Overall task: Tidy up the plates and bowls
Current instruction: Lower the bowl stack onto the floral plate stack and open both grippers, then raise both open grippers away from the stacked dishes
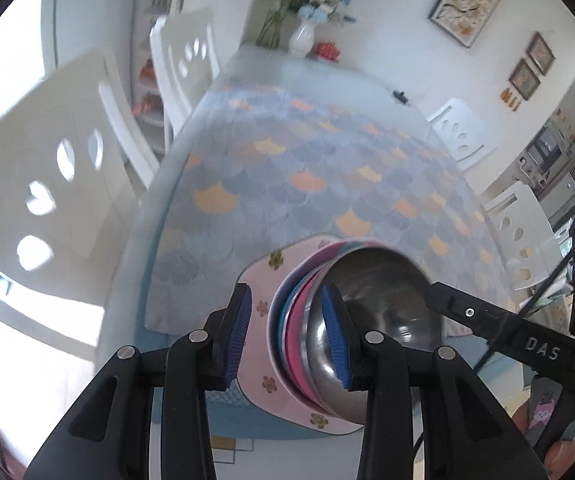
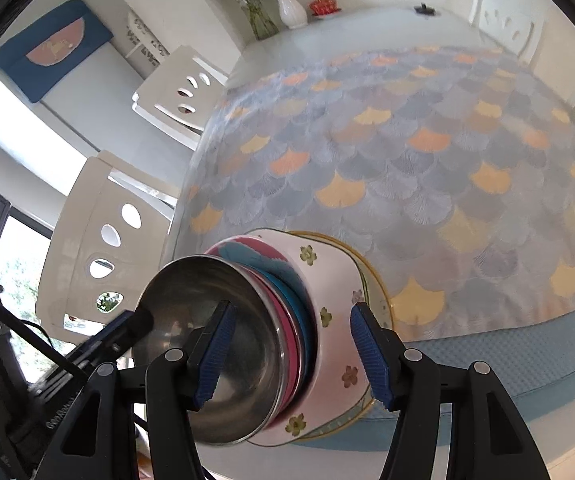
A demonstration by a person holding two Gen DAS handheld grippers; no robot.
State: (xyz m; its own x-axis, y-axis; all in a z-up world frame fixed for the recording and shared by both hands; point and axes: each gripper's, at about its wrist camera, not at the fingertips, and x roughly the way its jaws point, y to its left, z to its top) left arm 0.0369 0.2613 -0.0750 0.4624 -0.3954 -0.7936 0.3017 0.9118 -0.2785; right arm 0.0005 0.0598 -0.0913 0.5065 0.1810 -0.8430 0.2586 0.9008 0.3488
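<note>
Other gripper's arm reads "DAS", and both the left gripper (image 1: pixel 287 336) and right gripper (image 2: pixel 291 354) straddle the bowl stack (image 2: pixel 255 344), pads not clearly squeezing, steel bowl (image 1: pixel 371 320) on top, mouth up.

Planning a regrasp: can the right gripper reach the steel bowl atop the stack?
Likely yes: the steel bowl sits topmost, uncovered, and the right gripper has one finger inside its rim. The left gripper is at the opposite rim.
</note>
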